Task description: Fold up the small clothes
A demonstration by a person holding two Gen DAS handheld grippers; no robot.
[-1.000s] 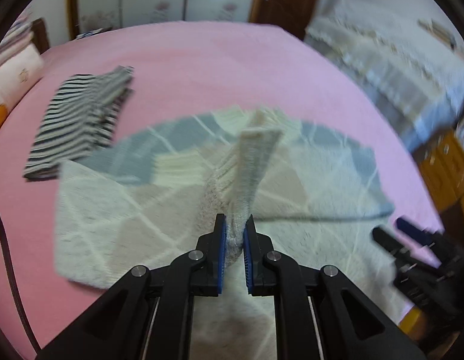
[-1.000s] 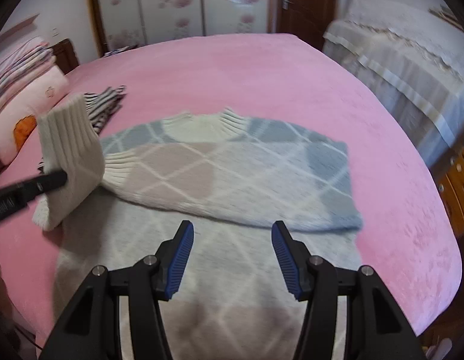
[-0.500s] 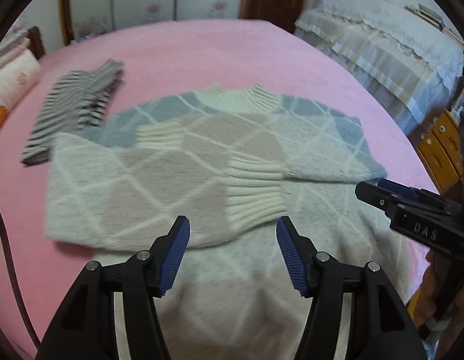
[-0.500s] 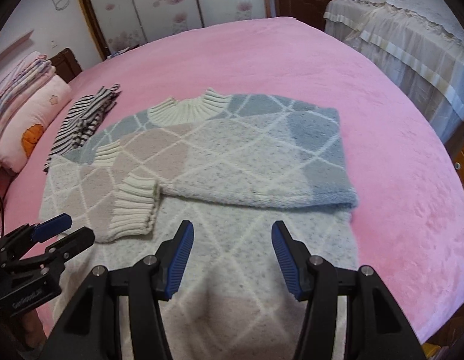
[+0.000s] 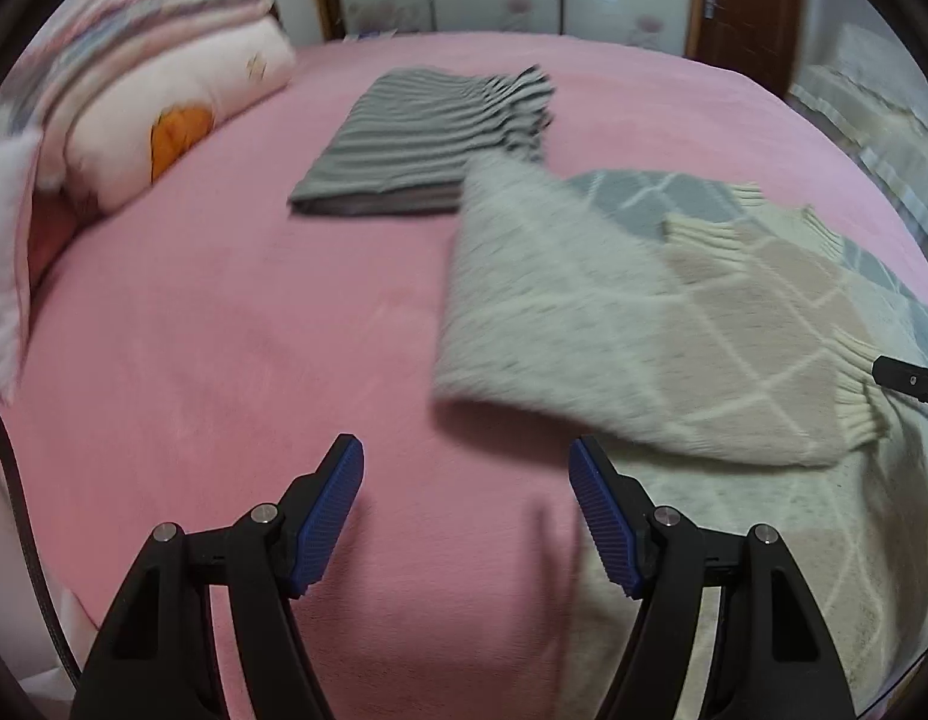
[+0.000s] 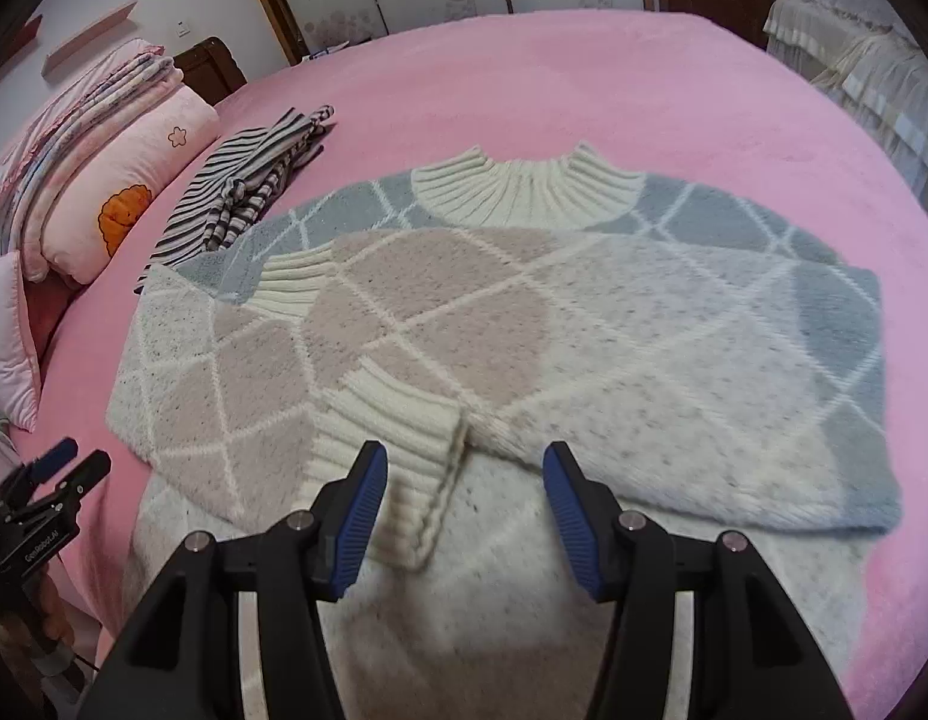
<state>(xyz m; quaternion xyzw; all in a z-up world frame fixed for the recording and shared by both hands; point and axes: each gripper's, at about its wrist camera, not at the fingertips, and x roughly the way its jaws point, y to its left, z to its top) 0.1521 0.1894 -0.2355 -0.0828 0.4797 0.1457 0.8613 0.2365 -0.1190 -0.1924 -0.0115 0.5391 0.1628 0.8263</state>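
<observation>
Both sleeves of the diamond-patterned sweater (image 6: 583, 324) are seen folded across its body on the pink bedspread (image 6: 523, 78), the ribbed collar (image 6: 523, 192) lying toward the top of the right wrist frame. One ribbed cuff (image 6: 398, 450) is found at lower centre, just above and partly between the blue pads of the right gripper (image 6: 461, 501), whose jaws are held moderately apart with nothing gripped. Beside the sweater's upper left corner a striped garment (image 6: 242, 210) is laid, touching or overlapping its edge; farther left, pillows (image 6: 134, 180) and folded bedding are stacked. Nothing is seen standing between either gripper and the knit.

From the left wrist view, the sweater (image 5: 673, 324) is shown only at the right of the frame, blurred, and the striped garment (image 5: 428, 144) is seen flat and neatly folded, which the other view hides. The left gripper (image 5: 466, 507) is held over bare bedspread (image 5: 224, 330), its jaws opening wide and empty, the sweater's edge just beside the right pad. The left gripper (image 6: 62, 468) also appears at the lower left of the right wrist frame.
</observation>
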